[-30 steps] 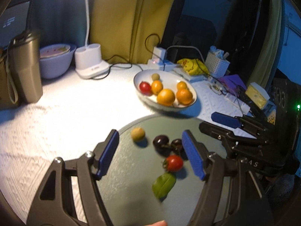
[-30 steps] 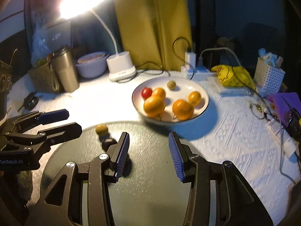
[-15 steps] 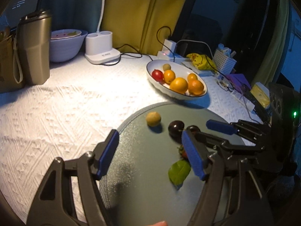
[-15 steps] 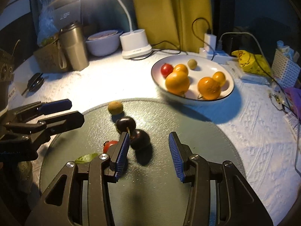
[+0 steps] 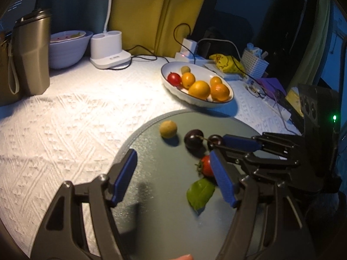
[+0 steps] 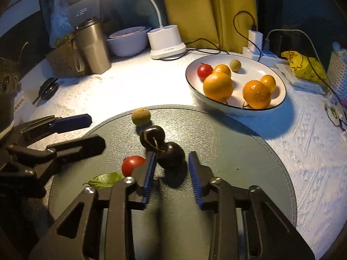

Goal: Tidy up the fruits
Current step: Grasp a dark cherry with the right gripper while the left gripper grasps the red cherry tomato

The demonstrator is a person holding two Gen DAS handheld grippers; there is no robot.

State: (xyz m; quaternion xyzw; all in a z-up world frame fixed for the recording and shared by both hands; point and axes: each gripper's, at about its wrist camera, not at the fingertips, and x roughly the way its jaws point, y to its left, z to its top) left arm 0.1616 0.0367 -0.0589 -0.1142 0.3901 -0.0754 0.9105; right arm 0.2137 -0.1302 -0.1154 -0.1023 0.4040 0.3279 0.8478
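On the round grey mat (image 6: 227, 147) lie a tan longan (image 6: 141, 116), two dark cherries joined by stems (image 6: 171, 153), a red cherry tomato (image 6: 131, 165) and a green leaf (image 6: 105, 179). My right gripper (image 6: 172, 171) is open, its jaws on either side of the nearer cherry. My left gripper (image 5: 173, 173) is open and empty above the mat; the tomato (image 5: 206, 165) and leaf (image 5: 200, 192) sit by its right finger. A white bowl (image 6: 260, 69) holds oranges, a tomato and a longan.
A metal tumbler (image 6: 93, 45), a lilac bowl (image 6: 126, 43) and a white lamp base (image 6: 167, 43) stand at the back. Chargers, cables, a yellow bag (image 6: 303, 65) and a white basket (image 6: 338, 71) crowd the right. A white textured cloth (image 5: 65, 119) covers the table.
My right gripper has moved forward and down until its open jaws flank the nearer dark cherry. My left gripper has drifted back and left over the mat.
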